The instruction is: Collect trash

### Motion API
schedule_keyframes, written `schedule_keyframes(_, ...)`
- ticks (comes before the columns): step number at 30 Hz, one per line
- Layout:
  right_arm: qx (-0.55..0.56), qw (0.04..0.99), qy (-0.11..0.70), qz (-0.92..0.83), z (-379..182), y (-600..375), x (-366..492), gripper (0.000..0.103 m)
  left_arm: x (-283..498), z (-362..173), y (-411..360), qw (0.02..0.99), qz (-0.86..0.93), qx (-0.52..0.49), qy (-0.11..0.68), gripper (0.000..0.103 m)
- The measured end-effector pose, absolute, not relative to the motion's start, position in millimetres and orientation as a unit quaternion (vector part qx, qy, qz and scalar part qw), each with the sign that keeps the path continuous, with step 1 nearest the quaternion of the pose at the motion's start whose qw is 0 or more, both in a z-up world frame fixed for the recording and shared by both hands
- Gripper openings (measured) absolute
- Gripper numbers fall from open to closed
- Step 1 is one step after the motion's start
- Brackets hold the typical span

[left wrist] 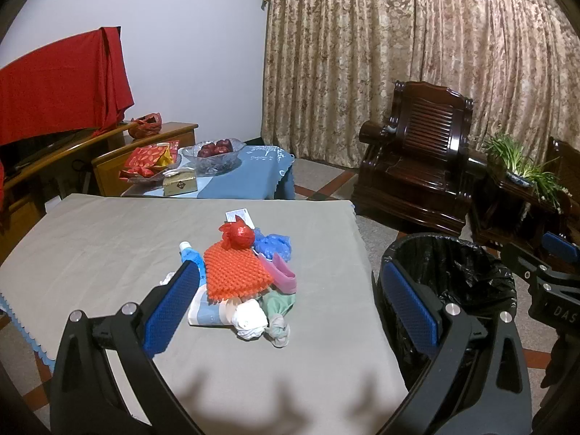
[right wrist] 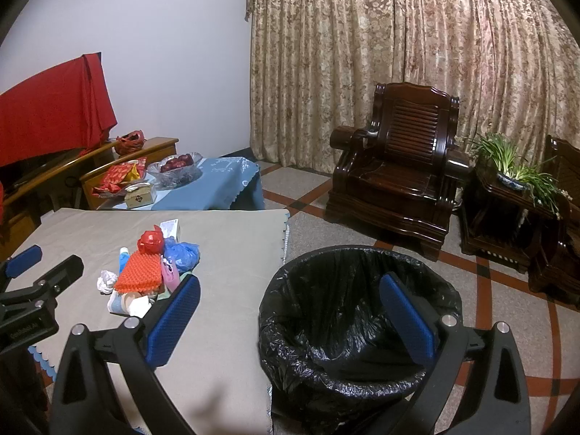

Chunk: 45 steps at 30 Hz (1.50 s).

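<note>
A dark wooden armchair [right wrist: 393, 170] stands far right before the curtain [right wrist: 398, 54]; a glass fruit bowl [right wrist: 175, 168] sits far left on blue cloth.

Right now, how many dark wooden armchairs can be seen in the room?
2. One full armchair stands before the curtain; a second armchair, partly cut off, is at the right edge beyond the plant.

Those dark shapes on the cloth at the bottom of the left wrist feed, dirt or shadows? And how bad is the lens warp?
Left wrist view: soft-edged shadows on the grey tablecloth, most likely cast by the gripper fingers, not dirt; trash pile sharp and evenly lit. Both views: strong fisheye bending with black corners; in the right wrist view the curtain bows and the bin liner shows faint sheen, no harsh glare.
</note>
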State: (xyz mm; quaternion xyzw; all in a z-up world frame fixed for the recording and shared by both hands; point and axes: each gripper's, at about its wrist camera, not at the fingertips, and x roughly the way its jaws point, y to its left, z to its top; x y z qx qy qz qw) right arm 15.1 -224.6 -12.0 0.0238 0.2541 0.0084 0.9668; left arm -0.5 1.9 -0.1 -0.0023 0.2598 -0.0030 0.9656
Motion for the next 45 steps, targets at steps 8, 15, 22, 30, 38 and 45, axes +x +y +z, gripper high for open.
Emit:
schedule_keyframes(8,0.023,0.967,0.254,0.009,-11.6,-223.9,14.8,0.097,-0.7,0.1,1.7,0.966,-0.003,-0.003,0.259,0.098)
schedule_keyframes(15,0.023,0.967,0.254,0.009,-11.4,-223.5,14.7,0.097,-0.7,0.1,1.7,0.966,-0.003,-0.003,0.259,0.098)
schedule_keyframes(22,0.022,0.966,0.256,0.010,-12.6,-223.0,15.0,0.097,-0.7,-0.1,2.2,0.966,-0.003,-0.003,0.259,0.098)
schedule_keyframes(30,0.022,0.966,0.257,0.010,-12.6,-223.0,15.1,0.097,-0.7,0.0,2.1,0.966,-0.003,-0.004,0.259,0.098)
schedule_keyframes(38,0.022,0.966,0.256,0.010,-12.4,-222.9,15.1,0.097,-0.7,0.0,2.1,0.966,-0.004,-0.003,0.259,0.098)
schedule_keyframes(45,0.022,0.966,0.256,0.010,-12.4,-222.9,15.1,0.097,-0.6,0.1,1.9,0.966,-0.004,-0.004,0.259,0.098)
